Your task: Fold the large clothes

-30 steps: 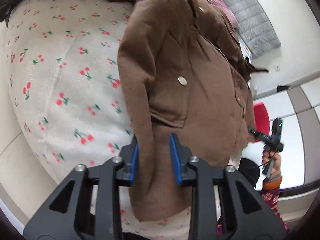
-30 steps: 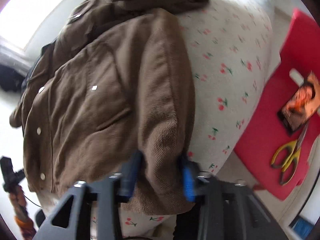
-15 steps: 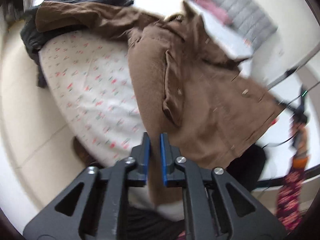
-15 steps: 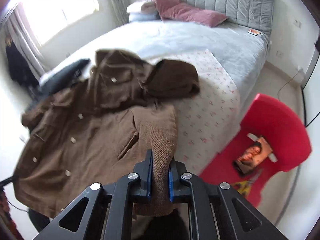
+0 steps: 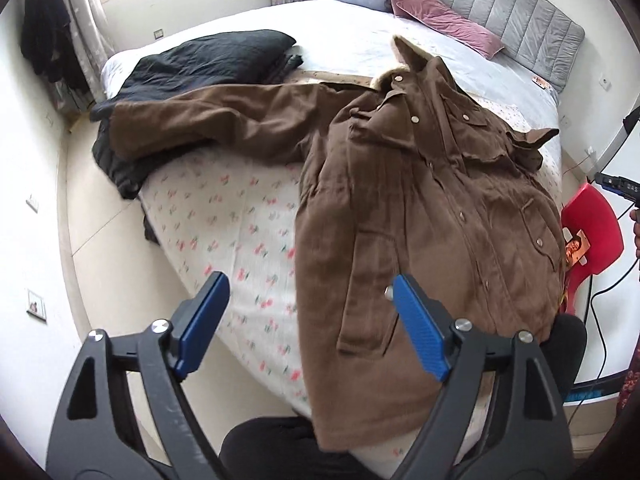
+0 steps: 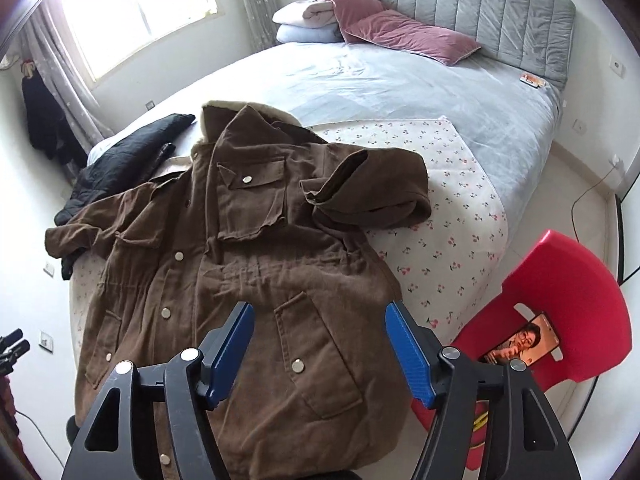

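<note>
A: Item one?
B: Coat (image 6: 256, 280), brown, snap buttons, flap pockets. Lies front-up on the cherry-print sheet (image 6: 452, 248) at the foot of the bed (image 6: 400, 88), hem hanging over the sheet's near edge. One sleeve is folded across the chest; the other stretches out sideways over the sheet onto a black garment (image 5: 208, 60).

A: Left gripper (image 5: 308, 320)?
B: Jaws have just been opening; now spread wide, blue pads bare. It hangs above the sheet's near edge and the coat's side hem, touching neither.

A: Right gripper (image 6: 320, 352)?
B: Also just been opening; released, nothing between the pads. It hangs above the coat's lower pocket.

A: Other stock?
B: Red chair (image 6: 560, 300) beside the sheet's corner, a phone (image 6: 524, 340) on its seat. Pink pillows (image 6: 400, 32) beyond the sheet, at the grey headboard (image 6: 460, 4).
</note>
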The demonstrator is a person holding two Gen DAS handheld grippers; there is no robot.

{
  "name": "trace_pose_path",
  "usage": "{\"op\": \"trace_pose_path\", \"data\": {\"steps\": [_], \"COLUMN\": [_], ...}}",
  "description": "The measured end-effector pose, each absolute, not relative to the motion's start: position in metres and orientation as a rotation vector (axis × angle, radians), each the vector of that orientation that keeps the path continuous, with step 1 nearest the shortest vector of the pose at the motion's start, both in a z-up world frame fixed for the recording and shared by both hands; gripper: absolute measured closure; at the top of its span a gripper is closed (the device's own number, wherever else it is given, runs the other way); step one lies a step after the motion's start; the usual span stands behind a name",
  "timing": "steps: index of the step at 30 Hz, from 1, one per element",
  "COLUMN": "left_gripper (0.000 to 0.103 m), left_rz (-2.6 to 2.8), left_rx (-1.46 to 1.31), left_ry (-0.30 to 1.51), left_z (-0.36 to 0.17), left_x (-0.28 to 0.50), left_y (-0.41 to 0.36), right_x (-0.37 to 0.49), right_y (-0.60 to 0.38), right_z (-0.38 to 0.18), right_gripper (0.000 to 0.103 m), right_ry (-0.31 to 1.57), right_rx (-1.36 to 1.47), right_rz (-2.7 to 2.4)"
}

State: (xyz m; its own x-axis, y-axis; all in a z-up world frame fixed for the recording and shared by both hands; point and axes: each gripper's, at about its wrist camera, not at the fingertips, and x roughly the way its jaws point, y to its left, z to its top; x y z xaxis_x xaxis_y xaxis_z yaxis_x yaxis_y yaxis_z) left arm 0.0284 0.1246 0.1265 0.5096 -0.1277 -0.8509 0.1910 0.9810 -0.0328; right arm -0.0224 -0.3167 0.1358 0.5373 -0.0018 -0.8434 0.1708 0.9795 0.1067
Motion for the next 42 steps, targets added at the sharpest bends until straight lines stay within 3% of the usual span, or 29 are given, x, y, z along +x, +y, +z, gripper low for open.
{"op": "trace_pose_path", "data": {"steps": [14,16,17,21,25,29,31,33,37,42], "left_gripper": [0.019,0.019,0.019,0.019,0.019,0.019,0.019,0.019,0.019,0.019], "left_rz": [-0.366,-0.368,-0.368,-0.350,-0.321,-0.311,-0.299,-0.287,-0.271,-0.251], "left_rx": [0.064,0.064,0.063,0.053,0.023,0.013,0.034,0.058,0.106,0.162], "left_ry": [1.130,1.144,1.148,1.156,1.176,1.146,1.115,1.082,1.035,0.978], "left_z": [0.061,0.054,0.051,0.040,0.032,0.038,0.044,0.051,0.062,0.068], "left_x": [0.137,0.146,0.149,0.164,0.184,0.202,0.211,0.221,0.245,0.297], "left_y": [0.022,0.016,0.014,0.014,0.014,0.008,0.005,0.003,-0.001,-0.013], "right_x": [0.129,0.144,0.149,0.152,0.155,0.163,0.166,0.168,0.171,0.193], "right_y": [-0.403,-0.413,-0.418,-0.438,-0.478,-0.528,-0.546,-0.558,-0.562,-0.531], "right_z": [0.054,0.047,0.050,0.085,0.118,0.126,0.123,0.121,0.124,0.128], "right_gripper": [0.033,0.070,0.095,0.096,0.097,0.094,0.081,0.049,0.043,0.039], "right_ry": [1.082,1.116,1.134,1.115,1.067,1.042,1.045,1.041,0.991,0.961], "right_rx": [0.551,0.491,0.422,0.017,-0.349,-0.481,-0.476,-0.449,-0.531,-0.392], "right_rz": [-0.245,-0.242,-0.251,-0.426,-0.734,-0.947,-0.996,-1.031,-1.134,-0.972]}}
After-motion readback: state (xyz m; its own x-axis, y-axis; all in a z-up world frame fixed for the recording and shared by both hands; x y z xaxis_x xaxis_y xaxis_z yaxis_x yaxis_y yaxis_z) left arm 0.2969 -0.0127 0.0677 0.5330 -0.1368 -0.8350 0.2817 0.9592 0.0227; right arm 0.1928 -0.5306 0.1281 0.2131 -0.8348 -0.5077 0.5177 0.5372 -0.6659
